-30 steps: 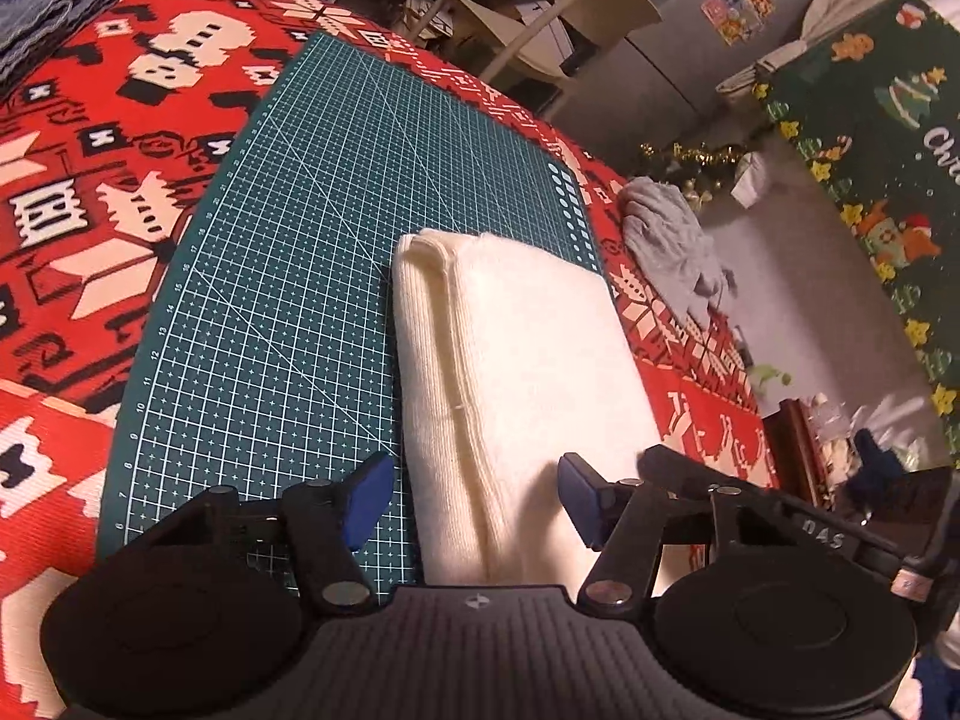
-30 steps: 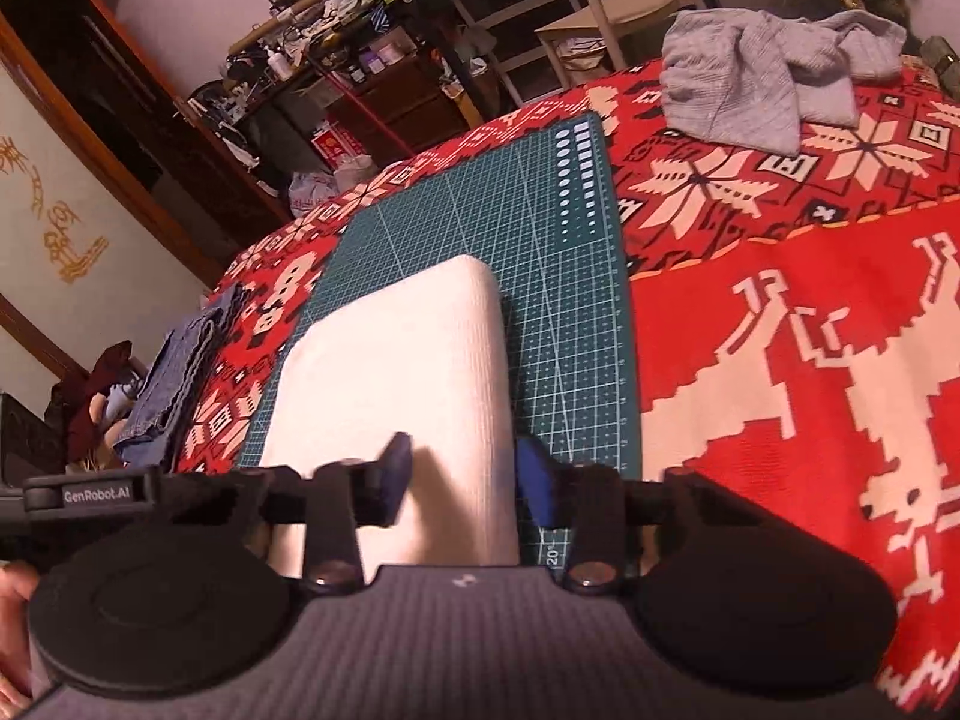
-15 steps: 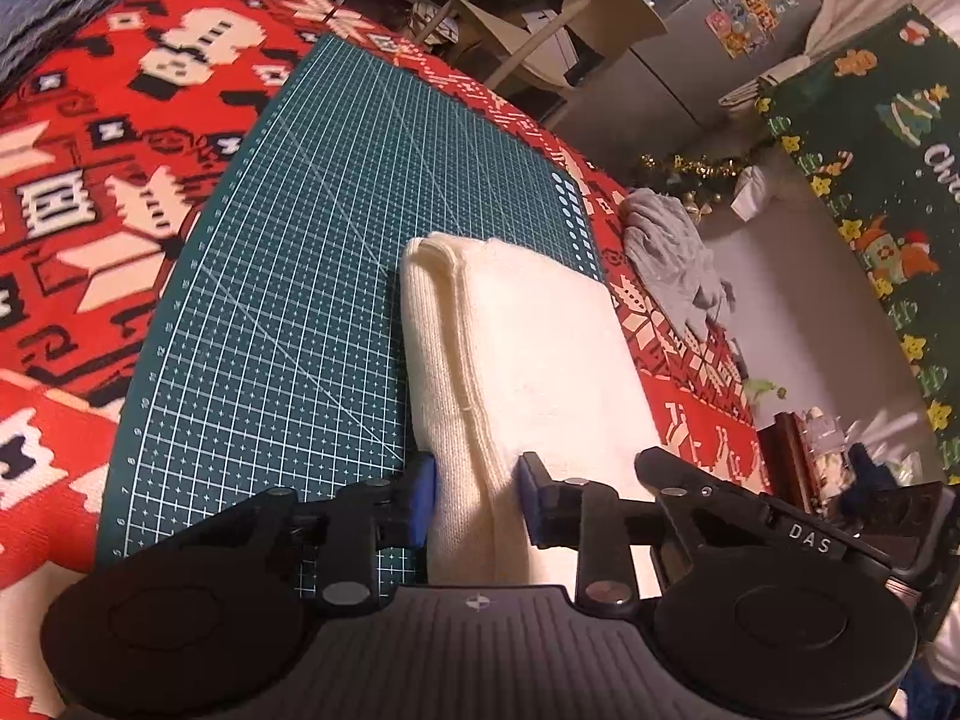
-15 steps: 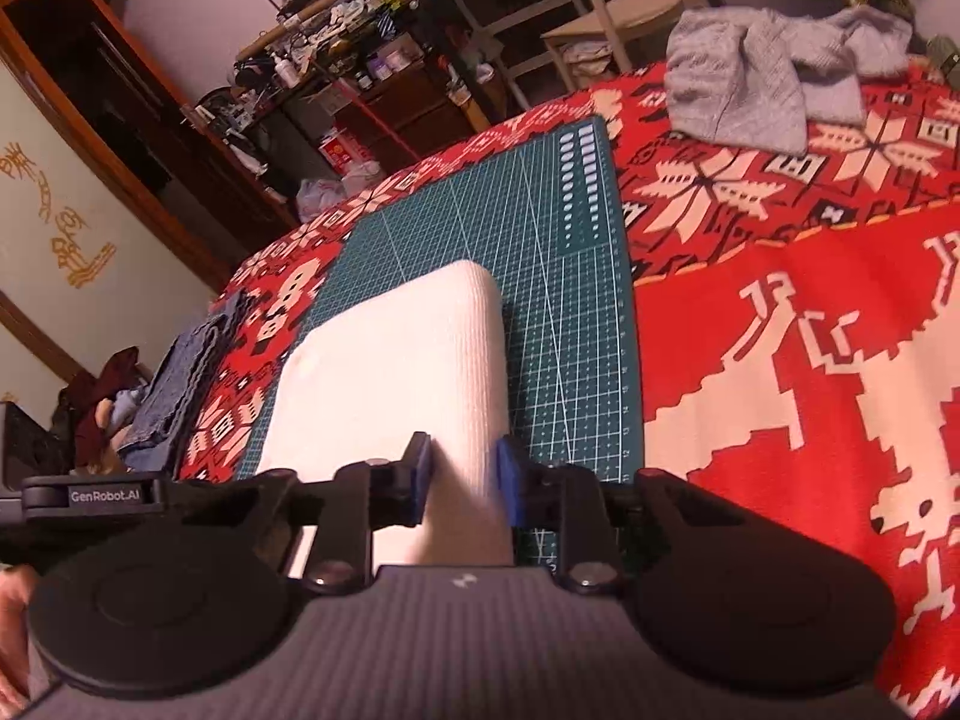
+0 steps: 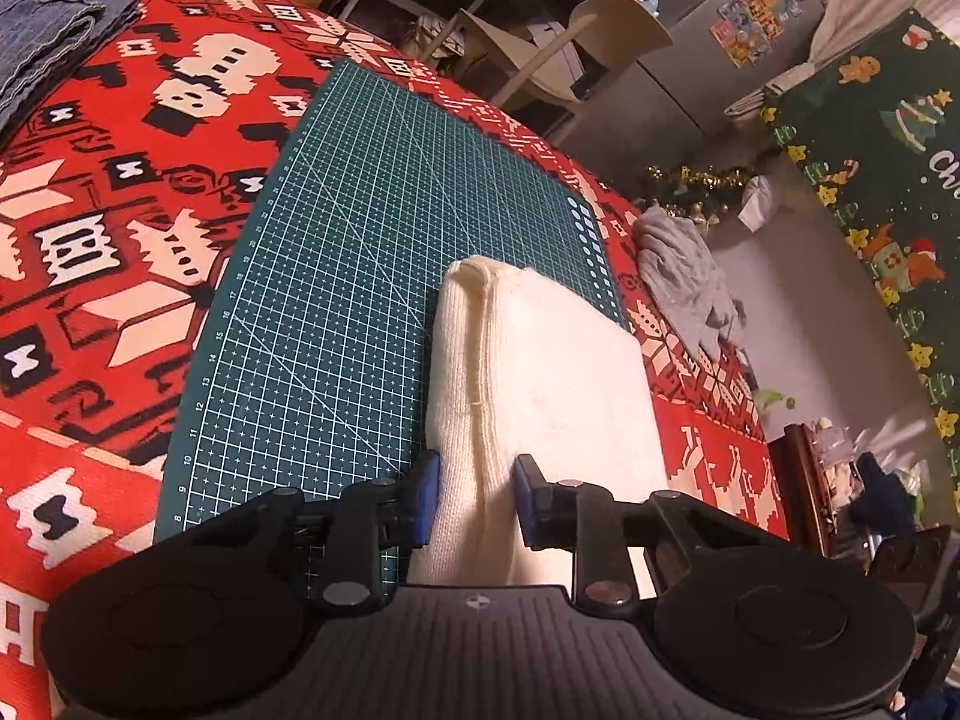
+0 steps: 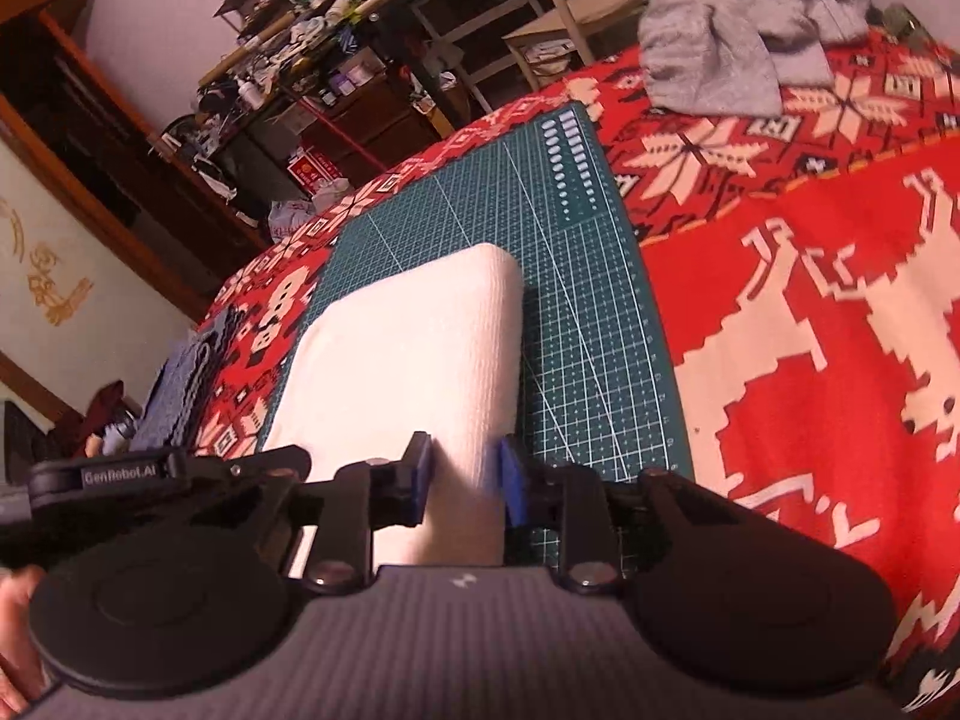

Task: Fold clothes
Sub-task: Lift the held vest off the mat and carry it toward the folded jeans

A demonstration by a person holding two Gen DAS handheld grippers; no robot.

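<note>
Garment: a cream knit garment [image 5: 540, 372] lies folded into a thick rectangle on the green cutting mat [image 5: 336, 276]; in the left wrist view its stacked edges face 9 o'clock; in the right wrist view it shows as a smooth white pad [image 6: 408, 336]
Left gripper [image 5: 474, 498]: jaws clamped on the near corner by the layered edge; cloth fills the gap between the blue pads
Right gripper [image 6: 462, 480]: jaws pinched on the other near corner; fabric bulges between them
Stage: the knit already lies folded; the pinch fits either a further fold or carrying it off, and I cannot tell which
Risk: the bundle is thick and soft; if a jaw holds only the top layers, lifting would let the lower ones sag and the fold open; uneven lift between the two hands would skew the stack
Surroundings: patterned red cloth [image 5: 120, 192] covers the worktop; folded denim [image 5: 42, 36] at 10 o'clock; a crumpled grey garment [image 6: 732, 54] at 1 o'clock in the right wrist view
</note>
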